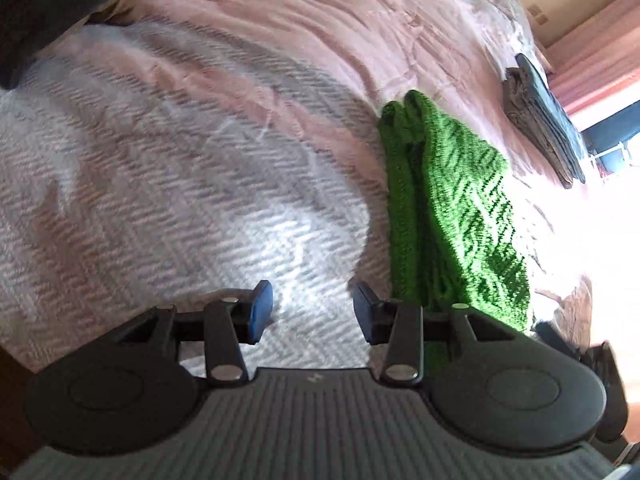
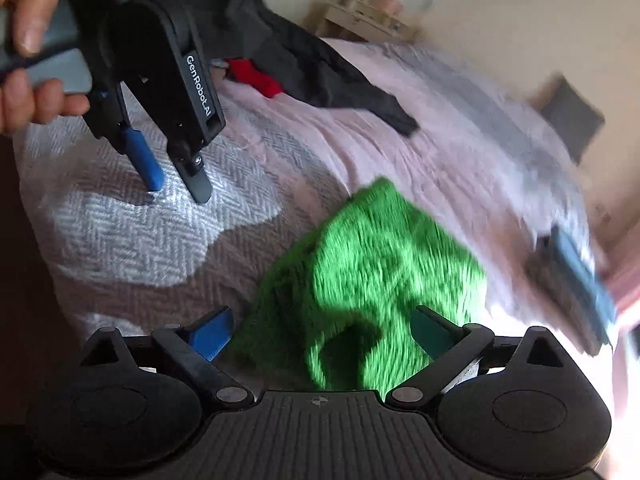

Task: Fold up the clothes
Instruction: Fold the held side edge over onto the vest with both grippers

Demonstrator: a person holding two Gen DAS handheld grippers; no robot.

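Note:
A green knitted garment (image 1: 452, 208) lies folded into a narrow bundle on the bed, right of my left gripper (image 1: 314, 312). That gripper's blue-padded jaws stand apart with only the blanket between them, so it is open. In the right wrist view the green garment (image 2: 372, 272) lies bunched and blurred just beyond my right gripper (image 2: 320, 336). The jaws are spread wide on either side of the cloth's near edge and the pads do not press on it. The left gripper (image 2: 176, 184) shows at upper left, held by a hand (image 2: 24, 40), its tips close above the blanket.
The bed carries a grey herringbone blanket (image 1: 160, 184) over a pink cover (image 2: 440, 128). A stack of folded clothes (image 1: 544, 120) sits at the right edge. A dark garment (image 2: 320, 72) and a red one (image 2: 256, 76) lie at the far end. A bedside table (image 2: 360, 16) stands beyond.

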